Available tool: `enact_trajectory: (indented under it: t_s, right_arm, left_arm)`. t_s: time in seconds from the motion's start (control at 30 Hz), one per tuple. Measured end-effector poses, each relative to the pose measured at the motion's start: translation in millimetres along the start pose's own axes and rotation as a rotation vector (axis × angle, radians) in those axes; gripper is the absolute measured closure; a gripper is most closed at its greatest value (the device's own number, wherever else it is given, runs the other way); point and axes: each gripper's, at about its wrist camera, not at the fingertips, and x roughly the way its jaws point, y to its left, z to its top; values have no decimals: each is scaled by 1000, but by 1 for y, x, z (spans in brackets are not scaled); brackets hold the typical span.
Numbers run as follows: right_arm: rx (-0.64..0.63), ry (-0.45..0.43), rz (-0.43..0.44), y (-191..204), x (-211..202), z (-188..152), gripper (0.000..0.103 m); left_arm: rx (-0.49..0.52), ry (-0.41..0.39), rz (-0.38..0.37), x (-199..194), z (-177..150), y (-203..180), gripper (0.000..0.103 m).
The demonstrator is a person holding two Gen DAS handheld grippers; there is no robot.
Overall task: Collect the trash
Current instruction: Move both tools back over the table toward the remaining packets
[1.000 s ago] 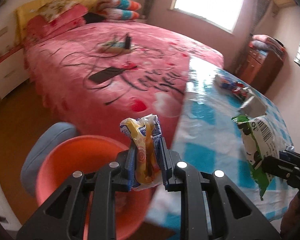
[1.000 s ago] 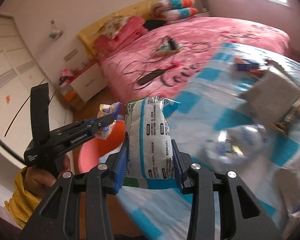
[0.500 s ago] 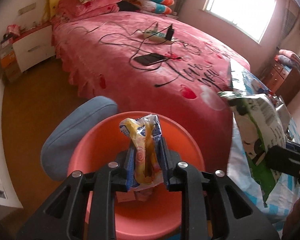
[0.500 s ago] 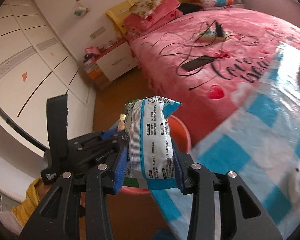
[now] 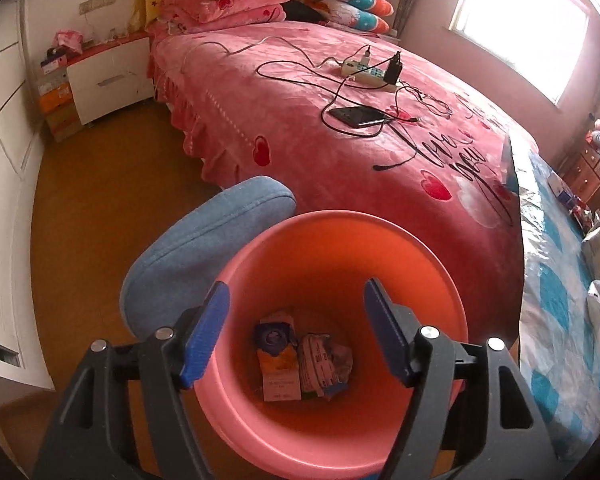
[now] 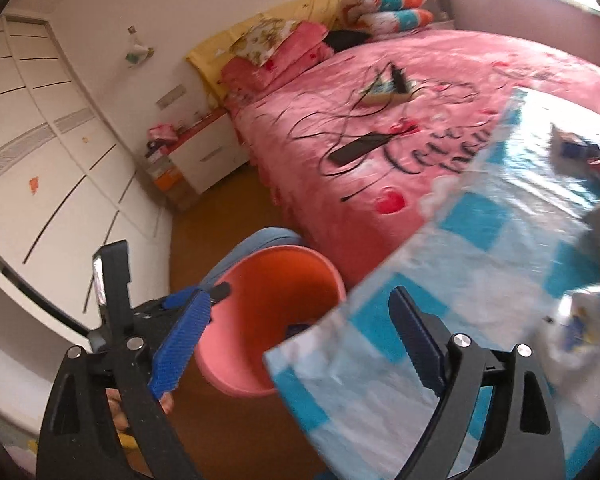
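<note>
Salmon-pink plastic fills most of my left view: the round pink plastic waste bin (image 5: pixel 332 320) sits directly under my left gripper (image 5: pixel 296 328), whose jaws have just been opening and now stand apart with nothing between them. The yellow snack wrapper I was pinching a second ago is gone from my pads; down in the bin's bottom lie a few crumpled wrappers (image 5: pixel 300 360), and I judge mine is among them, though I cannot pick it out. My right gripper (image 6: pixel 300 340) has likewise just been opening, its blue pads spread wide and bare; the white-and-green snack bag it held half a second ago is no longer between them, and I cannot see where it landed. From the right view the bin (image 6: pixel 276 320) lies at about ten o'clock of the blue-and-white checked tablecloth (image 6: pixel 480 280), tucked beside the blue padded chair (image 5: pixel 204 240). More litter remains on that cloth toward three o'clock, including a crumpled clear wrapper (image 6: pixel 584 320). I reckon this drop is finished and both hands are free for the next pieces.
</note>
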Motion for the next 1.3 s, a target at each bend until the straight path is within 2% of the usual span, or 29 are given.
enact_trajectory:
  t_s: [0.27,0.6,1.3]
  right_arm:
    - [16,-40,-86,-21,-28,-17,13]
    - [36,-91,-135,-37,-60,-35,13]
    - [198,-227,-220,-101,-140,-69,13]
  left_arm:
    - [43,-3,-80,-11,-2,-29,31]
    - [162,-32,-158,-29,-4,-83,31]
    - [369,-57,-276,-58,-19,-191,31]
